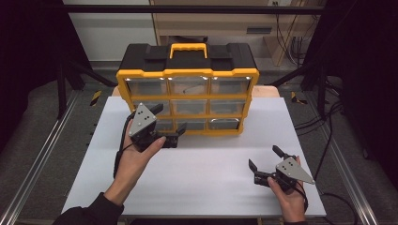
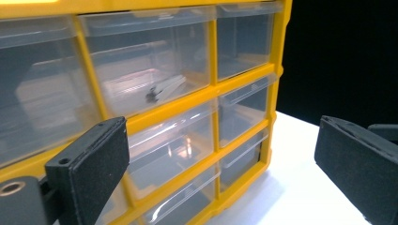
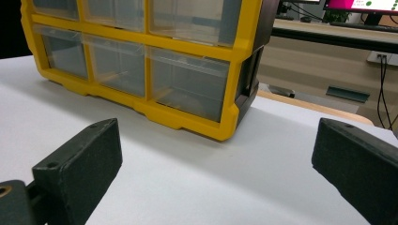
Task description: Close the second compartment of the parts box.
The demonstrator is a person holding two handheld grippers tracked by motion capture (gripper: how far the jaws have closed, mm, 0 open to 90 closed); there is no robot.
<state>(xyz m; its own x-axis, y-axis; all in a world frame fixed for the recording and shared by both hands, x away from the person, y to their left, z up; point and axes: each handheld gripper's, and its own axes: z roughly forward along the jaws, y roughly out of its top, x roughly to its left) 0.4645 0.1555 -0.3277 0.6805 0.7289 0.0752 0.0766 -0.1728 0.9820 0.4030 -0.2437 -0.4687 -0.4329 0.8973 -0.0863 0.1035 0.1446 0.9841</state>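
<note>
Box: a yellow and black plastic drawer box [image 1: 187, 89] with clear little drawers stands upright at 12 o'clock on the white desk [image 1: 202, 173].
Left gripper: the left gripper [image 1: 171, 126] is up close to the bottom row of drawers, at about 10 o'clock on the desk. Its jaws are wide apart and hold nothing.
What it sees: in the left gripper view, a small dark thing [image 2: 152, 95] lies inside the clear top middle drawer [image 2: 150, 61]. I cannot tell what it is.
Right gripper: the right gripper [image 1: 265, 159] waits low at 4 o'clock, well apart from the box. Its jaws are spread wide too, with nothing between them.
What could go wrong: I think a drawer gets pulled next. The drawer fronts look smooth, so the jaws could slip off. A hard pull could also tip or slide the whole box, since the other gripper is not steadying it.
</note>
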